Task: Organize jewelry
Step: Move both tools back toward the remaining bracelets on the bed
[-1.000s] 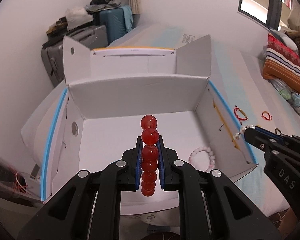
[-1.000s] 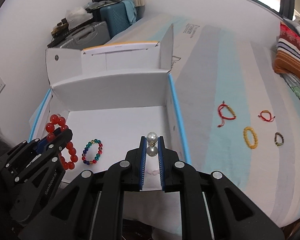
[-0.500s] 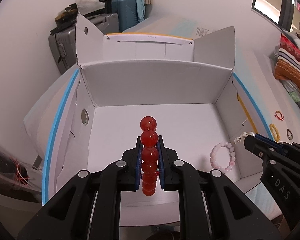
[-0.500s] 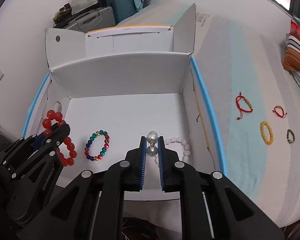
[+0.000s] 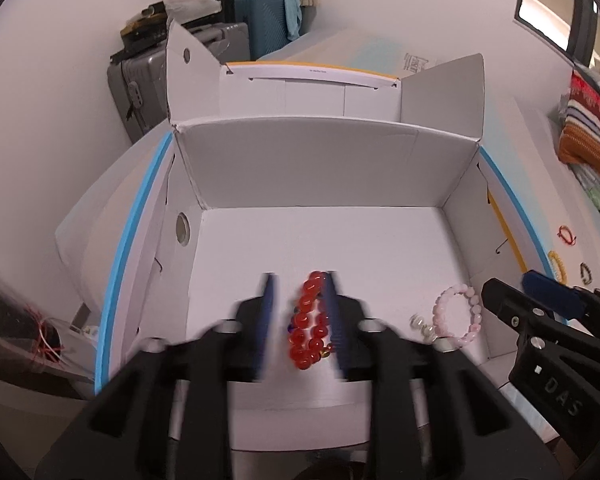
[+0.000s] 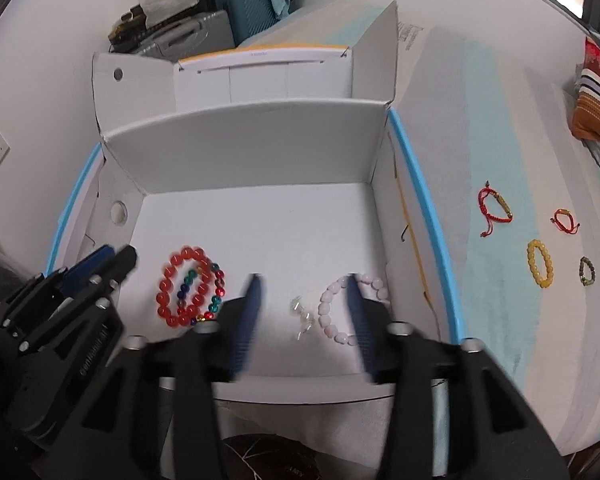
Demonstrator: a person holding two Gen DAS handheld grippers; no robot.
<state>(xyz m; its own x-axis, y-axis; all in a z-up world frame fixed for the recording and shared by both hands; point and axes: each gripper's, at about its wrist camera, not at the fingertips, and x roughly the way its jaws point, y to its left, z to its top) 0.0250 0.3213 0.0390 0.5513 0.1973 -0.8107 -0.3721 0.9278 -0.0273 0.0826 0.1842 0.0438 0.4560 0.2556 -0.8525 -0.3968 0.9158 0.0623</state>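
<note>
A white cardboard box (image 5: pixel 320 160) stands open on the bed. My left gripper (image 5: pixel 300 312) hovers over its floor, jaws opening and blurred. The red bead bracelet (image 5: pixel 310 320) lies loose between them, no pad pressing it. In the right wrist view it (image 6: pixel 170 284) rests over a multicoloured bead bracelet (image 6: pixel 216 284), with the left gripper (image 6: pixel 100 264) beside it. My right gripper (image 6: pixel 303 312) is also opening above the box (image 6: pixel 252 144). A small pearl piece (image 6: pixel 302 316) lies free on the floor beneath it, next to a pink bead bracelet (image 6: pixel 336 308).
On the striped bedsheet right of the box lie a red cord bracelet (image 6: pixel 496 210), a smaller red one (image 6: pixel 565 220), a yellow bead bracelet (image 6: pixel 540 263) and a dark green one (image 6: pixel 587 271). Suitcases (image 5: pixel 228 56) stand behind the box. A striped pillow (image 6: pixel 596 112) is at far right.
Both pairs of jaws have parted. The red bracelet fell from the left gripper onto the multicoloured one. The pearl piece fell from the right gripper beside the pink bracelet.
</note>
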